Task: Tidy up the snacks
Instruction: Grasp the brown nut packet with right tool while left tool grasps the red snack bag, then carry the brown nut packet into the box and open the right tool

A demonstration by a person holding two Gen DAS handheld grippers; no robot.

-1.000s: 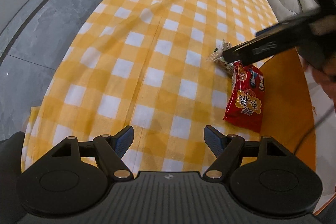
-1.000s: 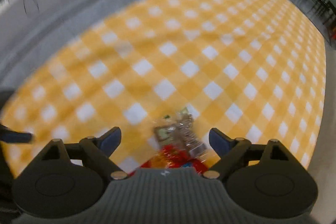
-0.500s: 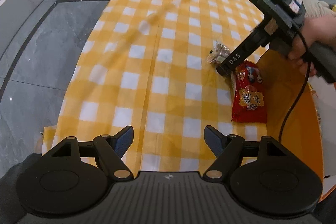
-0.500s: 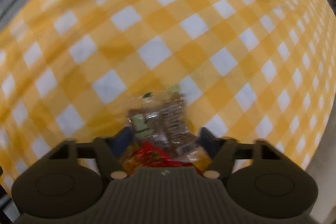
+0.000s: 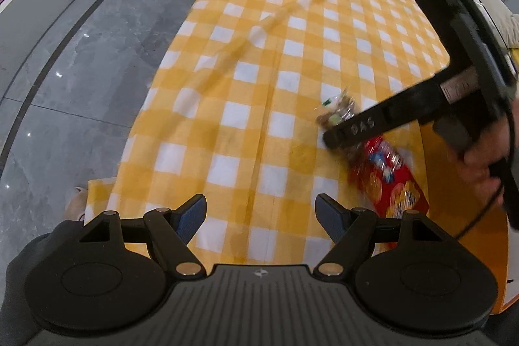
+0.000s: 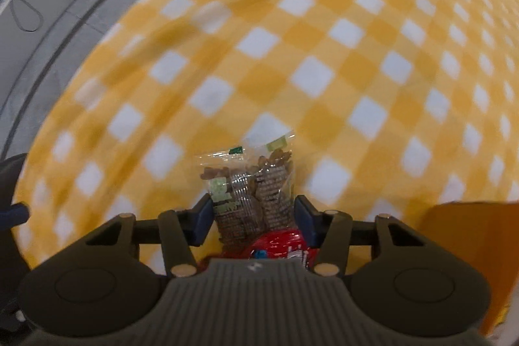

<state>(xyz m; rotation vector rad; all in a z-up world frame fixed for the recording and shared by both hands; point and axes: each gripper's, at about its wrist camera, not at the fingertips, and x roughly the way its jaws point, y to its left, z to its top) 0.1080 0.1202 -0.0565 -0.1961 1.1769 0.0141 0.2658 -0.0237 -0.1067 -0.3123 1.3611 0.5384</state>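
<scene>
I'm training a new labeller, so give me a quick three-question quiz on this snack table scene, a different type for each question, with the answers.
1. True or false: the left tool has a snack between its fingers.
2. What sits between the right tool's fingers? A) a clear snack packet of brown pieces B) a banana C) a drink can
3. Fill in: the tablecloth is checked white and ____.

Key
1. False: it is open over bare cloth.
2. A: its jaws have just been closing and now pinch the packet, with the red snack bag close behind.
3. Yellow.
</scene>
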